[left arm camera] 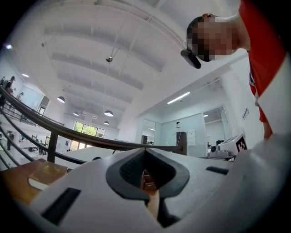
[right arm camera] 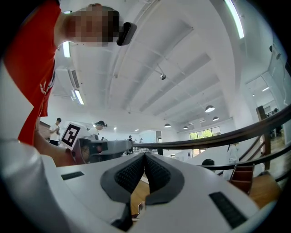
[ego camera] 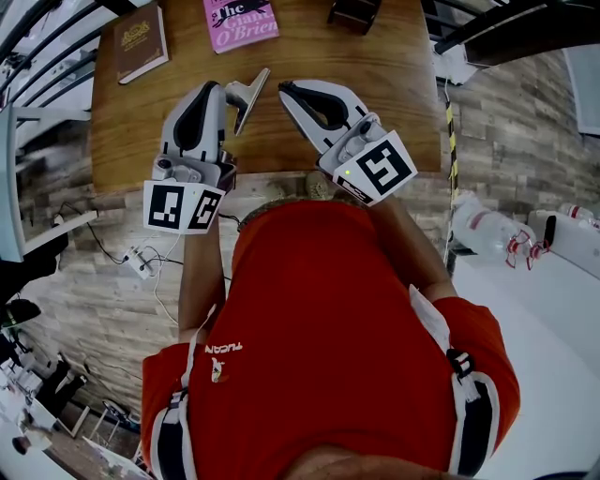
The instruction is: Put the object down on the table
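My left gripper (ego camera: 228, 89) (left arm camera: 144, 151) hovers over the near left part of the wooden table (ego camera: 384, 94). Its jaws are shut with nothing between the pads. A grey wedge-shaped object (ego camera: 249, 92) lies on the table just past its tip; I cannot tell whether they touch. My right gripper (ego camera: 283, 89) (right arm camera: 144, 154) is held beside it to the right, jaws also shut and holding nothing. Both grippers tilt upward, so their own views show mostly ceiling.
A brown book (ego camera: 141, 42) (left arm camera: 45, 175) lies at the table's far left, with a pink book (ego camera: 240, 21) to its right. A dark object (ego camera: 354, 13) sits at the far edge. The table's near edge runs just under the gripper cubes. Railings border the left side.
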`<state>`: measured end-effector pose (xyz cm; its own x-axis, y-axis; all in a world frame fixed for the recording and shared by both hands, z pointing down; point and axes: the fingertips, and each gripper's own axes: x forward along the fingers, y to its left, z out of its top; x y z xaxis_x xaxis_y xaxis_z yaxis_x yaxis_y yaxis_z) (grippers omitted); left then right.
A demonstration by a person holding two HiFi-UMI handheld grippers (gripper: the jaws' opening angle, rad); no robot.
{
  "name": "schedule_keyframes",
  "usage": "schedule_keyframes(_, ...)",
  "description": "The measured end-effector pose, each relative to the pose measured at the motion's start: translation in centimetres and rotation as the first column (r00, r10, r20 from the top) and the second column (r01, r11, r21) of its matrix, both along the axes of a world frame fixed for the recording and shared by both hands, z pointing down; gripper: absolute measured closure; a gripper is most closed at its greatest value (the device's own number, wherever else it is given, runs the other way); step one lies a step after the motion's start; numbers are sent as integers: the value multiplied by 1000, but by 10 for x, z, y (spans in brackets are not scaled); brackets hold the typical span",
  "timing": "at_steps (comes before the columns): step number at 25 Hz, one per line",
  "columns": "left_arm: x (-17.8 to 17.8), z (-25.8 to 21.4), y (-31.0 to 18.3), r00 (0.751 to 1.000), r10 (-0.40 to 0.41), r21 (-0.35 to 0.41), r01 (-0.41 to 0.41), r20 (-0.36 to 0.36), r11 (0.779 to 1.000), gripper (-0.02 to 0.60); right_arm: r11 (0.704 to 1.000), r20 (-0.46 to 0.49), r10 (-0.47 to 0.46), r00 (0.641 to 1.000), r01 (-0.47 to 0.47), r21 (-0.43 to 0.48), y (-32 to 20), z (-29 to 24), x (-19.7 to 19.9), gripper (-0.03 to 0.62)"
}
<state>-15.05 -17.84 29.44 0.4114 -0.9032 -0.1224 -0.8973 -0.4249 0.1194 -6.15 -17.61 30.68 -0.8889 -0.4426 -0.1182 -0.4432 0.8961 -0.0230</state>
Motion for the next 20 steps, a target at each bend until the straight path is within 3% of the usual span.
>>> schedule_keyframes(20,0,3,7,1000,-2,-9,2,-9,1000,572,1000,-15,9,1000,-9,4,1,4,1,569)
